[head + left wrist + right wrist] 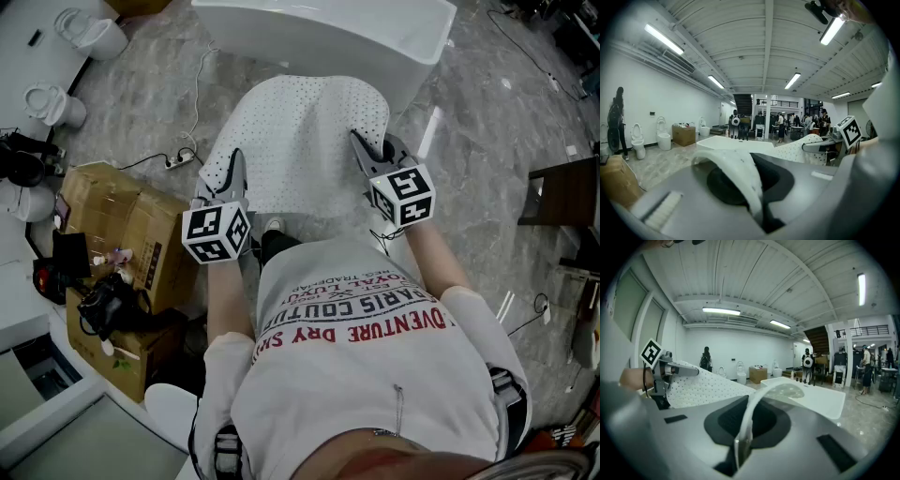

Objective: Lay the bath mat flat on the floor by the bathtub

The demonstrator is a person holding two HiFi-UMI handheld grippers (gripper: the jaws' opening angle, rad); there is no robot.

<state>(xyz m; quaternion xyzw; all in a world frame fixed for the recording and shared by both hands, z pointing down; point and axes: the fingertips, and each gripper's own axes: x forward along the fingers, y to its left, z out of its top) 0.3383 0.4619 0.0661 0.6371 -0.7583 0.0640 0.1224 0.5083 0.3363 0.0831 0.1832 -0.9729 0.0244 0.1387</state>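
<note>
1. The person is standing just on the near side of the white bathtub (328, 33), holding a claw in each hand and stretching the bath mat (300, 141) between them.
2. The left claw (234, 167) is biting down on the mat's near left edge. In the left gripper view the white sheet is curling up out of jaws that are pressed together on it.
3. The right claw (361, 145) is clamping the near right edge the same way, and its own view is showing the thin edge squeezed between the closed jaws.
4. The mat is white and dotted all over with small holes, and it is bowing a little between the two claws. Its near end is being held up in the air in front of the person, not lying flat.
5. The mat's far end is reaching toward the tub's near wall — whether it is touching the tub or the floor (478, 141) I cannot tell.
6. The floor around the tub is grey and marbled.
7. Off to the left an open cardboard box (112, 225) is sitting on the floor with dark odds and ends piled at its near side.
8. Just beyond the box a power strip (178, 161) is lying on the floor with its cable trailing off toward the tub.
9. Further left, two white toilets (56, 103) are standing by the wall.
</note>
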